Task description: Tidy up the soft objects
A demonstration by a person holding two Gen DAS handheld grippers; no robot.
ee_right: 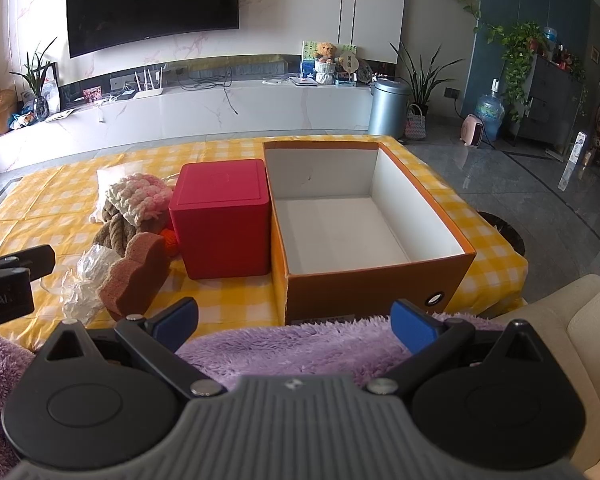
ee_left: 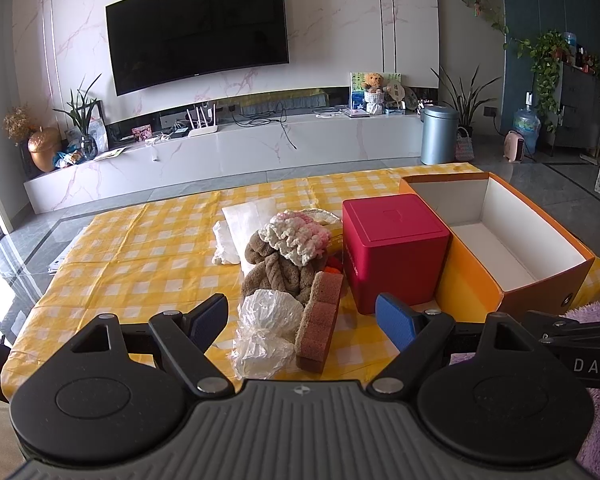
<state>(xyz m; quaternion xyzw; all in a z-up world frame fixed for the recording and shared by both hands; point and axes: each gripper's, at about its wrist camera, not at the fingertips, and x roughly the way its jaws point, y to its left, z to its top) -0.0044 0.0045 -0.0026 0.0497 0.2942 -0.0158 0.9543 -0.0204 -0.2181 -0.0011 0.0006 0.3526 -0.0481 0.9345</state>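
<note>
Both grippers, left (ee_left: 302,316) and right (ee_right: 294,320), hold fingers spread at the table's near edge, orange box (ee_right: 380,280) empty.

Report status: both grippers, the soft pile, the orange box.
Left gripper open, right gripper open, both holding nothing. Soft pile untouched on the checked cloth. Orange box holds nothing; red box stands between.

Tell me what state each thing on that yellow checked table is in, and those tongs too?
Orange box: open, empty inside.
Red box: lid on, upright.
Brown sponge: lying on its side, against the plastic bag.
Plastic bag: crumpled.
Brown towel: bunched in the pile.
Pink-and-white knit: heaped on top.
Left tongs: open, holding nothing.
Right tongs: open, holding nothing.
</note>
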